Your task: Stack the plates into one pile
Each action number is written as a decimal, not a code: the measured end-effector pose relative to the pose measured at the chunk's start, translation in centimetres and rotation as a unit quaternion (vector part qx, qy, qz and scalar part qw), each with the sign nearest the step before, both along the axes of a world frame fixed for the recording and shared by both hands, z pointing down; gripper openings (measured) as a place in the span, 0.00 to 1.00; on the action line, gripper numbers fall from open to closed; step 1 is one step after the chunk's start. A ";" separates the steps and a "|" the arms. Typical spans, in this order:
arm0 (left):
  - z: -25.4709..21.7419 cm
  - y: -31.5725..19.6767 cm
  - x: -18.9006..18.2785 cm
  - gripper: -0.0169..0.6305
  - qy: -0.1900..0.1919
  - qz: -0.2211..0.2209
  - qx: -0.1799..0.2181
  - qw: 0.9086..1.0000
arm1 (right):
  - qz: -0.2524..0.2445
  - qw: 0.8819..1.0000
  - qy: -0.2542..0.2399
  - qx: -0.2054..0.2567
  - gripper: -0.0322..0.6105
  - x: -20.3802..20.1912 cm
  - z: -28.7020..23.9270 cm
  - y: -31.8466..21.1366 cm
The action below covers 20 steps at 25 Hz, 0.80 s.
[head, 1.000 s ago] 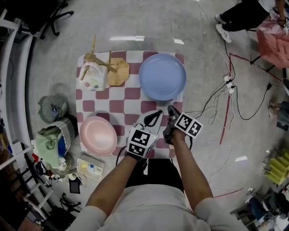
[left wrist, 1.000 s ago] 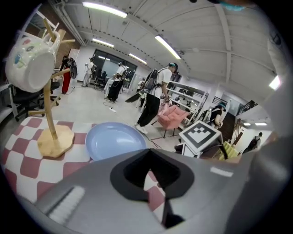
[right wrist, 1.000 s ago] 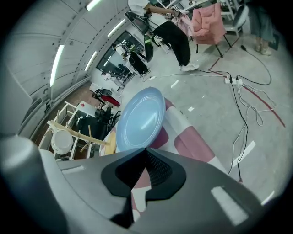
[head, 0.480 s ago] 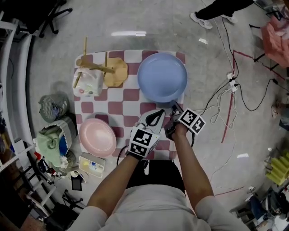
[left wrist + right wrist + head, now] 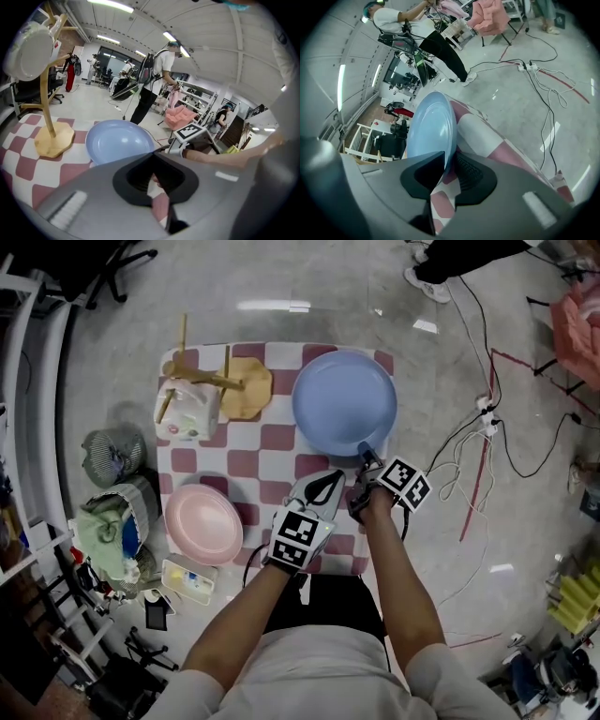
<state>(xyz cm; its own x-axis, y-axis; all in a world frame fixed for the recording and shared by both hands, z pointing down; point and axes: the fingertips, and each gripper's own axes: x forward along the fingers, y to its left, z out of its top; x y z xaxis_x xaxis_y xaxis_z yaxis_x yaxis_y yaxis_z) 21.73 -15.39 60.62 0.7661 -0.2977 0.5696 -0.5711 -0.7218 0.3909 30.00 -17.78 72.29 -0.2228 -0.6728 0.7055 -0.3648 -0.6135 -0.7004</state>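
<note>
1. Right tool (image 5: 365, 455) is clenched on the near rim of the blue plate (image 5: 344, 395). In the right gripper view the rim runs down between its two jaws, with a pad on either face.
2. That plate sits at the far right corner of the surface (image 5: 281, 465), which is covered in red-and-white checks. Its right rim reaches the surface's right edge and its far rim lies close to the far edge. Whether the gripped rim is raised off the checks cannot be told.
3. Left tool (image 5: 332, 475) hangs just beside the right one, over the near middle of the surface. Its jaws are closed tip to tip with nothing between them, and it touches neither plate.
4. The pink plate (image 5: 203, 523) lies flat at the near left corner, with its left rim at the surface's left edge. It is well apart from the blue plate, and a bare band of checks runs between the two.
5. A wooden stand (image 5: 246, 388) rises at the far left, beside the blue plate but not touching it. A white item (image 5: 187, 411) hangs on one of its pegs.
6. Grey floor surrounds the surface.
   - To the right lie cables (image 5: 469, 460) and a power strip (image 5: 487, 415).
   - To the left stand a fan (image 5: 106, 460) and a bucket (image 5: 114, 526) holding green cloth.
   - A small box (image 5: 187, 582) lies by the near left corner, its print too small to read.
7. Each tool carries a marker cube (image 5: 405, 486) with black-and-white square patterns.
</note>
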 end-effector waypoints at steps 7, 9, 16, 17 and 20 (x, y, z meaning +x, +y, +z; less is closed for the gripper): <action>0.0 0.2 -0.9 0.04 -0.002 -0.010 -0.001 1.000 | 0.036 0.999 -0.029 -0.001 0.15 0.3 0.2 0.1; 0.0 0.2 -1.0 0.04 -0.001 -0.012 -0.001 1.000 | 0.048 0.998 -0.037 0.000 0.13 0.6 0.1 0.1; -1.0 0.8 -1.5 0.04 0.009 -0.013 0.005 1.000 | 0.057 0.997 -0.053 0.009 0.12 0.4 -1.0 1.7; -1.3 1.0 -1.6 0.04 0.010 -0.013 0.007 1.000 | 0.057 0.997 -0.054 0.011 0.12 0.3 -1.3 2.0; -1.8 1.7 -2.1 0.04 0.014 -0.014 0.011 1.000 | 0.047 0.997 -0.052 0.015 0.12 -0.3 -2.2 3.0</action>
<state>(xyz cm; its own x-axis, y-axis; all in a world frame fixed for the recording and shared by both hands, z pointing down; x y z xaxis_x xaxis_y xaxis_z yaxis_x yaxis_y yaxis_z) 19.59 -13.68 58.81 0.7723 -0.3321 0.5416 -0.5809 -0.7143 0.3904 29.71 -14.75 70.06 -0.2290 -0.7151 0.6605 -0.2316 -0.6190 -0.7505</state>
